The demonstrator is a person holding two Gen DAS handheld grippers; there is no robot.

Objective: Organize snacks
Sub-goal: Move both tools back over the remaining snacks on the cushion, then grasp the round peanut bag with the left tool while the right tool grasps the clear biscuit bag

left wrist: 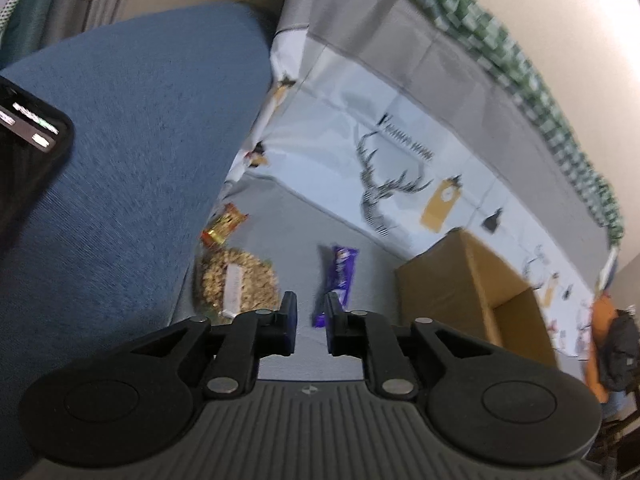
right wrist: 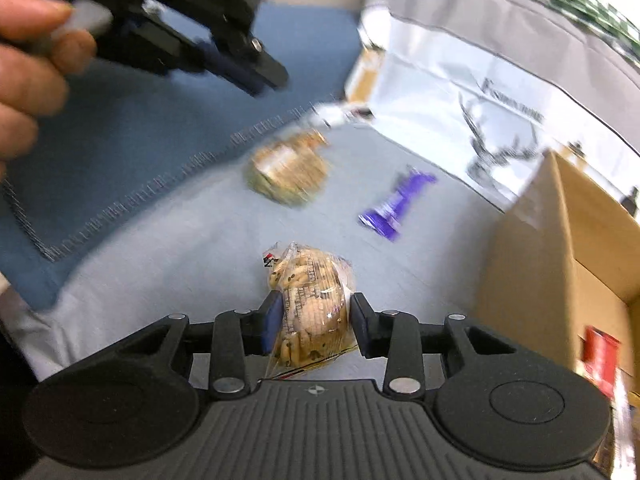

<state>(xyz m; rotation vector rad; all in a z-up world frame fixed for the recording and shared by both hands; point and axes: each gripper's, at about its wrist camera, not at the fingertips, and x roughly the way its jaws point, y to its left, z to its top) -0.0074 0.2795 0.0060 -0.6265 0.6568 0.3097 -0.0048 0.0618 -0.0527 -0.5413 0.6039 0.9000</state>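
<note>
The right claw (right wrist: 313, 322) clamps a clear bag of pale biscuits (right wrist: 310, 304) lying on the grey bed sheet (right wrist: 168, 264). The left claw (left wrist: 311, 326) is narrow and empty, above a purple snack bar (left wrist: 340, 276). Beyond lie a nut bag (left wrist: 240, 280) and a gold wrapper (left wrist: 224, 224). The open cardboard box (right wrist: 560, 264) beside them holds a red packet (right wrist: 602, 354).

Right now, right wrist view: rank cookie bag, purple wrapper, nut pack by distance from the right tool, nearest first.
1. cookie bag: between the fingers of the right tool, on the grey sheet.
2. purple wrapper: farther out, to the right, near the cardboard box.
3. nut pack: farthest, up the sheet, slightly left, by the blue blanket.
</note>
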